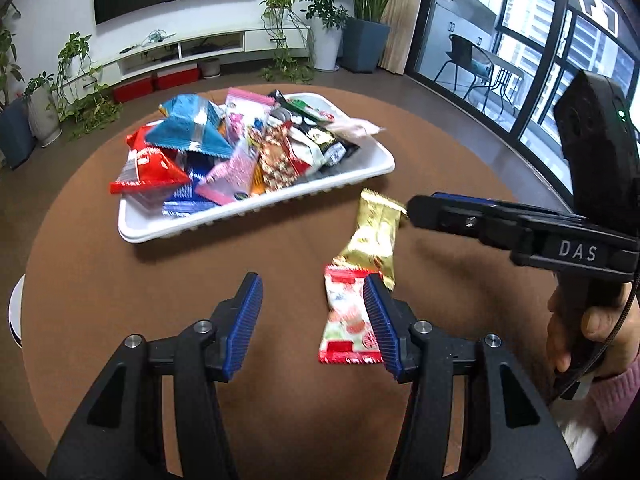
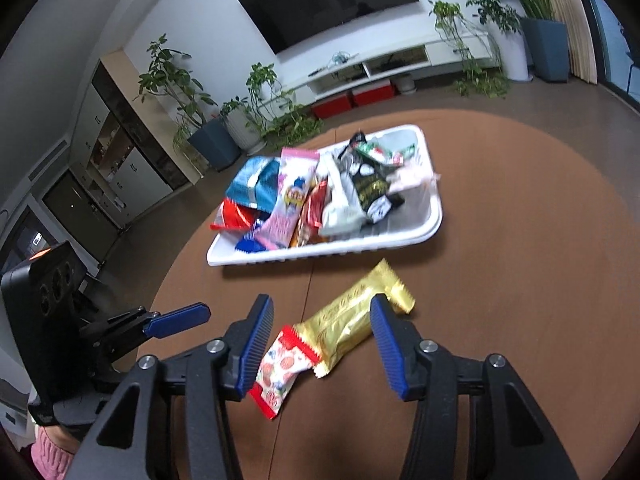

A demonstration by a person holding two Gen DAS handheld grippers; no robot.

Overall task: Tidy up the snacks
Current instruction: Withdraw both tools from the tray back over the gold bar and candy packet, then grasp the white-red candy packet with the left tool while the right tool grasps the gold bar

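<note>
Gold wrapper (image 2: 352,326) lies on the brown table (image 2: 520,280), long axis toward one o'clock, between the empty, part-open jaws of the right gripper (image 2: 322,344), nearer than the left gripper (image 1: 314,320), also empty and part-open, strawberry packet (image 2: 280,368) overlapping its near end, white tray (image 2: 434,224) at twelve.

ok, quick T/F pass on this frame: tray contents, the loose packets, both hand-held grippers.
1. The white tray holds a pile of snack packets. True.
2. The gold packet lies inside the tray. False: it lies on the brown table, in front of the tray.
3. The red-and-white packet overlaps the gold packet's end. True.
4. The left hand-held gripper is clamped on a packet. False: its jaws stand open, nothing between them.
5. The right hand-held gripper is shut. False: open, the gold packet lying below the gap, not pinched.
</note>
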